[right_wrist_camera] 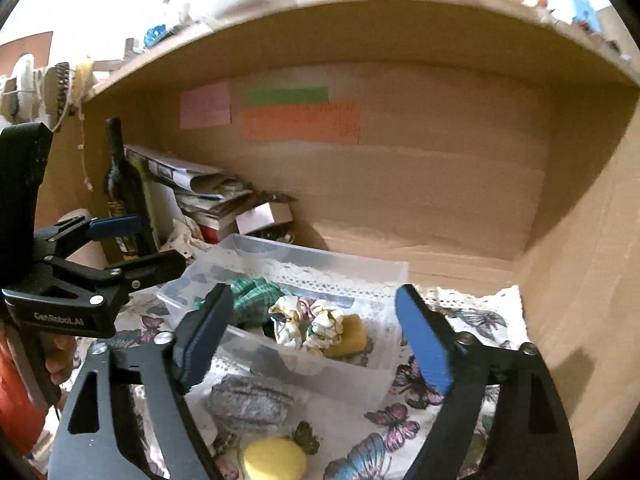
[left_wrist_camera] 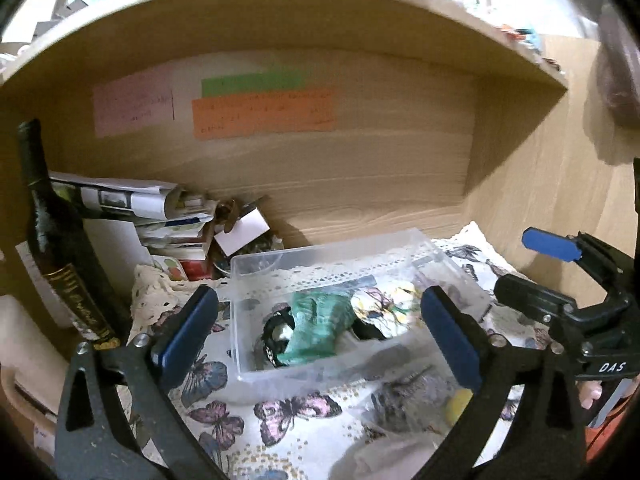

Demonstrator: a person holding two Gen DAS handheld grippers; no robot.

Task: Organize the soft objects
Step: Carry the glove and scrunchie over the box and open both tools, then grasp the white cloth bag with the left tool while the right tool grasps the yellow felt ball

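A clear plastic box [left_wrist_camera: 240,320] [right_wrist_camera: 360,380] stands on a butterfly-print cloth [left_wrist_camera: 296,412] in a wooden shelf bay. In it lie a green scrunchie [left_wrist_camera: 316,328] [right_wrist_camera: 256,296], a floral white scrunchie [left_wrist_camera: 384,308] [right_wrist_camera: 320,324], a black item [left_wrist_camera: 274,336] and a tan sponge [right_wrist_camera: 350,336]. A grey fuzzy pad [right_wrist_camera: 250,400] [left_wrist_camera: 412,396] and a yellow round sponge [right_wrist_camera: 274,460] [left_wrist_camera: 458,402] lie on the cloth in front of the box. My left gripper [left_wrist_camera: 320,336] is open and empty over the box. My right gripper [right_wrist_camera: 316,340] is open and empty over the box's front.
A dark wine bottle [left_wrist_camera: 56,240] [right_wrist_camera: 120,188] stands at the left beside a pile of papers and booklets [left_wrist_camera: 160,216] [right_wrist_camera: 208,192]. Coloured notes [left_wrist_camera: 264,112] are stuck on the back wall. The shelf side wall [right_wrist_camera: 580,280] is close on the right.
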